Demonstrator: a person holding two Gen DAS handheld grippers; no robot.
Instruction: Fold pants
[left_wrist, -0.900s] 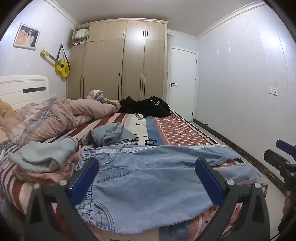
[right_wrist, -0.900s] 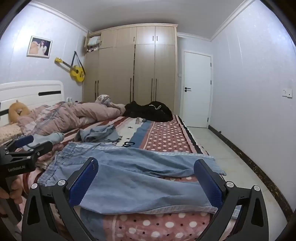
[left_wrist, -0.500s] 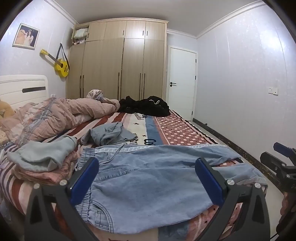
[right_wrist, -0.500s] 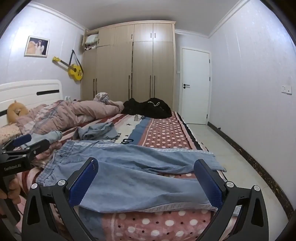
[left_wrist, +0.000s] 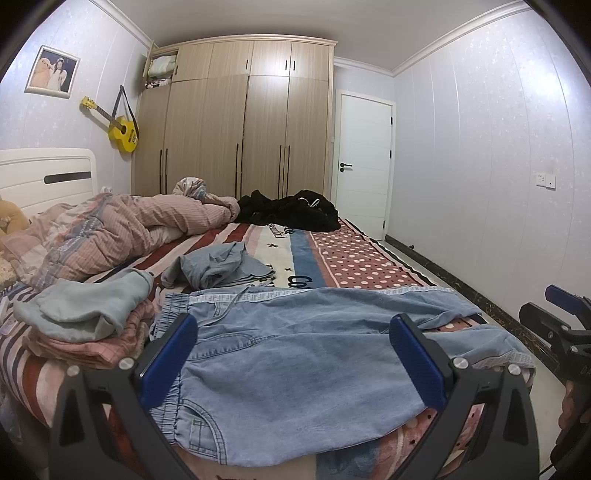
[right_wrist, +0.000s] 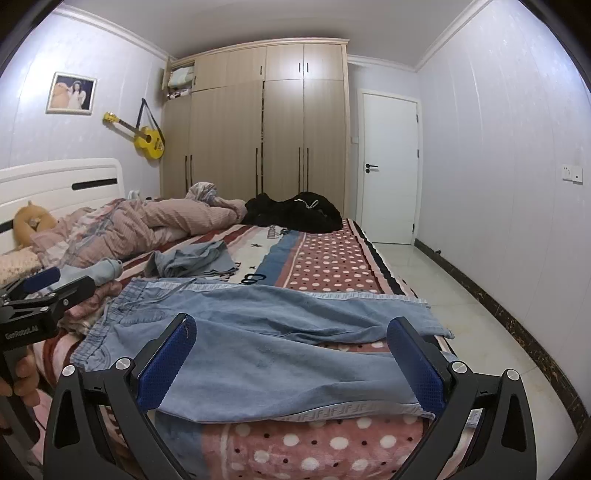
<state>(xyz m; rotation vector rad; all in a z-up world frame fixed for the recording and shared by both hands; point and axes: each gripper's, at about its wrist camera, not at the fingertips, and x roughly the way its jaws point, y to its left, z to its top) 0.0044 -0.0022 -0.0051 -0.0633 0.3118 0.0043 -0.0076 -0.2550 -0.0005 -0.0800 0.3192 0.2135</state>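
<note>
Partly cropped pants (left_wrist: 295, 354), spread tools

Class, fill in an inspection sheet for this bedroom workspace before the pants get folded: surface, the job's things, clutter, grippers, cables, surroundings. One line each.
Surface: bed with a striped and dotted cover.
Job's things: denim pants spread flat across the near edge, waistband to the left, not yet folded.
Clutter: grey garment, folded stack, pink duvet, black clothes.
Grippers: left gripper and right gripper both open, holding nothing, above the pants.
Cables: nothing seen.
Surroundings: wardrobe, white door, yellow guitar on the wall.
</note>
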